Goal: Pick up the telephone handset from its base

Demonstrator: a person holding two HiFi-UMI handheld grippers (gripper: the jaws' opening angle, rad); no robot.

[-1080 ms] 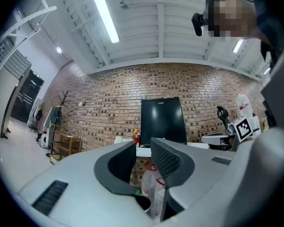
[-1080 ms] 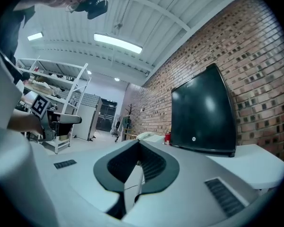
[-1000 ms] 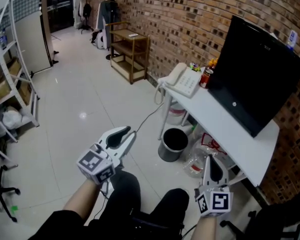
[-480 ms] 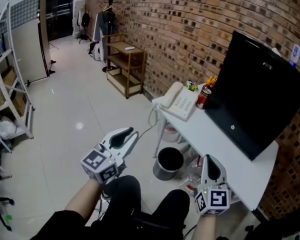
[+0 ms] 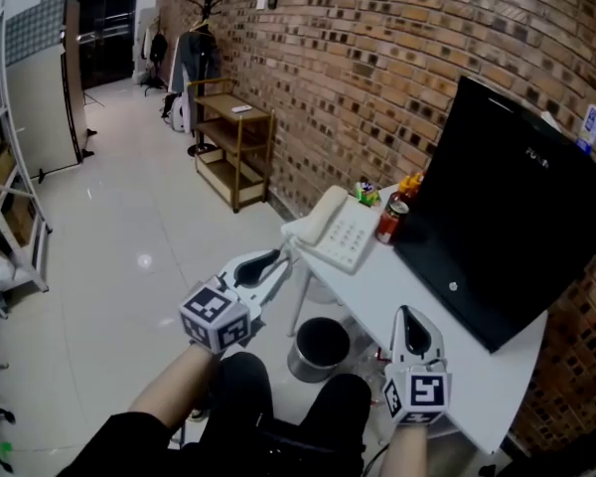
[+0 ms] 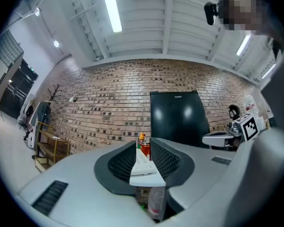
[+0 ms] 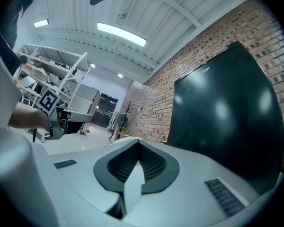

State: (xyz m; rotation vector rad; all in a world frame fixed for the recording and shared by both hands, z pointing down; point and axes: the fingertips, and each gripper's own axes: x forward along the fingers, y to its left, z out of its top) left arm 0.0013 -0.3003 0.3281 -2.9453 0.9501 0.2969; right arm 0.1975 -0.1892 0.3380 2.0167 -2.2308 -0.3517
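Note:
A cream telephone (image 5: 340, 235) with its handset (image 5: 318, 217) lying on the base sits at the near end of a white table (image 5: 427, 306). My left gripper (image 5: 278, 259) is shut and empty, just short of the table end and left of the phone. In the left gripper view the telephone (image 6: 143, 167) shows through the slit between the jaws, straight ahead. My right gripper (image 5: 409, 316) hovers over the table's near edge, shut and holding nothing, well right of the phone. The left gripper (image 7: 78, 117) shows at the left of the right gripper view.
A large black monitor (image 5: 507, 197) stands on the table behind the phone, with a red can (image 5: 387, 223) and small bottles beside it. A black bin (image 5: 320, 346) sits under the table. A wooden shelf (image 5: 228, 142) stands along the brick wall. A metal rack (image 5: 10, 167) is far left.
Both grippers have moved forward toward the table along with the head view. The telephone now lies closer, just past the left gripper's tip. Jaws stayed shut.

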